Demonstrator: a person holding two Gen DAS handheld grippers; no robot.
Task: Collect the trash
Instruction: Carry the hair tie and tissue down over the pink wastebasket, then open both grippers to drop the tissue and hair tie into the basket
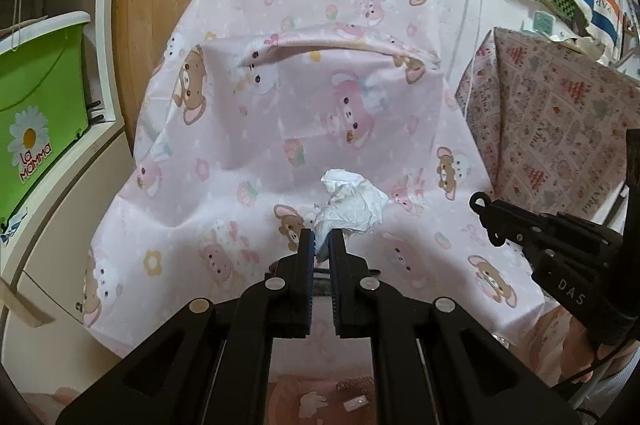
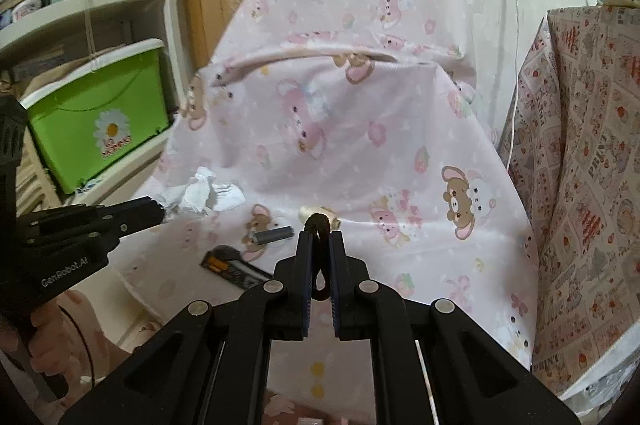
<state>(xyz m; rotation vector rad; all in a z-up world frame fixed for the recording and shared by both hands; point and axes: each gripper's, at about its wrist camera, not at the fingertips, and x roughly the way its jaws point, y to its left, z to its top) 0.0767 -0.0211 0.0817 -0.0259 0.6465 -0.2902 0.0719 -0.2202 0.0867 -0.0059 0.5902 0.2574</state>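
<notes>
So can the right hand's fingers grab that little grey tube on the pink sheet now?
Probably not yet. The right gripper is already shut on a dark looped thing. The grey tube lies uncovered nearby, so nothing else blocks it.

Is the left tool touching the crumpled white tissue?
Touching. The left wrist view shows the left tool pinching the crumpled white tissue between its tips.

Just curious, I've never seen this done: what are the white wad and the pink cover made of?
The white wad, pinched in the left tool, looks like tissue paper: matte, thin, sharply crumpled. The pink cover looks like woven cotton cloth: soft folds, no shine, printed with bears and bunnies. Neither can be told for sure by sight.
</notes>
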